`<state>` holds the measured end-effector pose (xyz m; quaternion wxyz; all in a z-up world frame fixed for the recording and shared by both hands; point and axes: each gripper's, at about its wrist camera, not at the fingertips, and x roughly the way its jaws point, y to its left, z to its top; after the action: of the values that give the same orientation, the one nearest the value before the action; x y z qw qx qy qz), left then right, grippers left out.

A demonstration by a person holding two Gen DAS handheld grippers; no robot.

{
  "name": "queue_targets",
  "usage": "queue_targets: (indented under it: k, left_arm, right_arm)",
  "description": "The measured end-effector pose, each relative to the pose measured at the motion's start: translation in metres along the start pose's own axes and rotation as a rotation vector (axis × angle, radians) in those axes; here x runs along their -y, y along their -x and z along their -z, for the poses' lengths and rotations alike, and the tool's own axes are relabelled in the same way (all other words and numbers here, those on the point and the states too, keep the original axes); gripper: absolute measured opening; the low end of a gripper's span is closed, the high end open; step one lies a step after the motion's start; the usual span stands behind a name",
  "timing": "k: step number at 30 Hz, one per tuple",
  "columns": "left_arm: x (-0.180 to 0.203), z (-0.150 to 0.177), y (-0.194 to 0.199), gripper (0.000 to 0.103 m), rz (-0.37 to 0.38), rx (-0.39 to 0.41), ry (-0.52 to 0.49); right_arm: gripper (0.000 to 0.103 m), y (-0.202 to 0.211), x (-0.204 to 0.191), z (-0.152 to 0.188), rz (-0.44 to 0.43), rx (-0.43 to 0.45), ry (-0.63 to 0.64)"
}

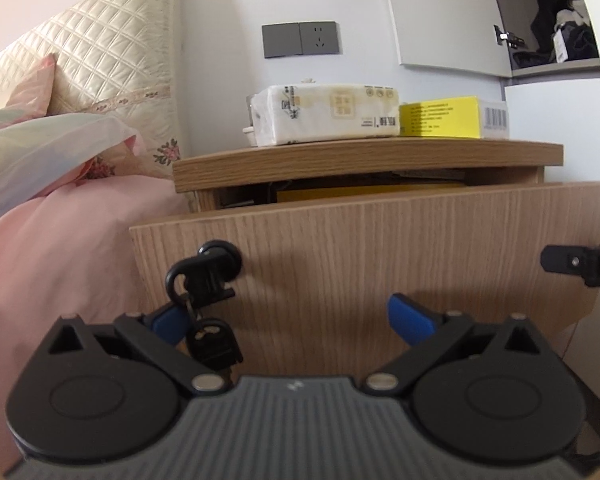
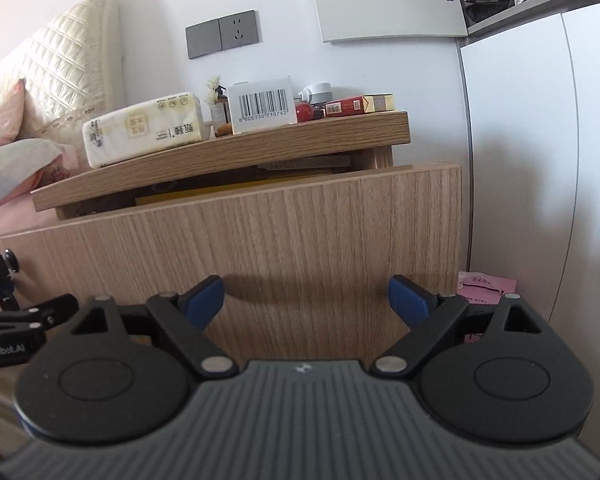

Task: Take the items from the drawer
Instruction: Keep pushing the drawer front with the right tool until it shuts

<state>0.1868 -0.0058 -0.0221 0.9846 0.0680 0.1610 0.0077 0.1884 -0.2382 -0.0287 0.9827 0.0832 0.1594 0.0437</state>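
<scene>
Wood-grain drawer (image 1: 380, 264) is sitting pulled partly out of the nightstand (image 2: 220, 156), a yellow item (image 1: 364, 193) showing in the gap above its front panel. Left gripper (image 1: 294, 316) and right gripper (image 2: 306, 294) are both hanging released and empty, low before the panel. Judgement: one should be rising over the panel's top edge and reaching in level, keeping clear of the keys (image 1: 210, 340) dangling from the lock (image 1: 220, 258).

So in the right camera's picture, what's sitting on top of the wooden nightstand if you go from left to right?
Tissue pack → small brown bottle → white barcode box → red ball → red packet → gold packet.
</scene>
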Motion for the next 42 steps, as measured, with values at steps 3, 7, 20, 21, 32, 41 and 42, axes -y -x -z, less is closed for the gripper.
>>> queue_targets:
  k: [3,7,20,21,32,41,42]
  left_arm:
    - [0.002,-0.001,-0.01,0.103,-0.008,0.003,-0.014]
    - [0.001,-0.005,-0.024,0.103,-0.006,0.004,-0.022]
    - [0.0,-0.012,-0.062,0.103,0.005,0.013,-0.059]
    - [0.0,-0.013,-0.063,0.103,0.006,0.012,-0.059]
    - [-0.01,-0.025,-0.082,0.103,0.039,-0.004,0.003]
    - [-0.014,-0.03,-0.086,0.103,0.052,-0.015,0.044]
    - [-0.015,-0.031,-0.086,0.103,0.055,-0.018,0.053]
  right_arm:
    - [0.093,-0.009,-0.001,-0.002,0.002,0.002,0.011]
    - [0.093,-0.023,0.0,-0.005,-0.004,0.011,0.007]
    - [0.092,-0.062,0.004,-0.016,-0.019,0.011,0.025]
    - [0.092,-0.064,0.006,-0.017,-0.014,0.014,0.025]
    - [0.092,-0.079,0.027,-0.026,-0.023,0.037,-0.013]
    - [0.094,-0.085,0.022,-0.028,-0.002,0.043,-0.009]
    - [0.094,-0.085,0.023,-0.028,-0.004,0.044,-0.015]
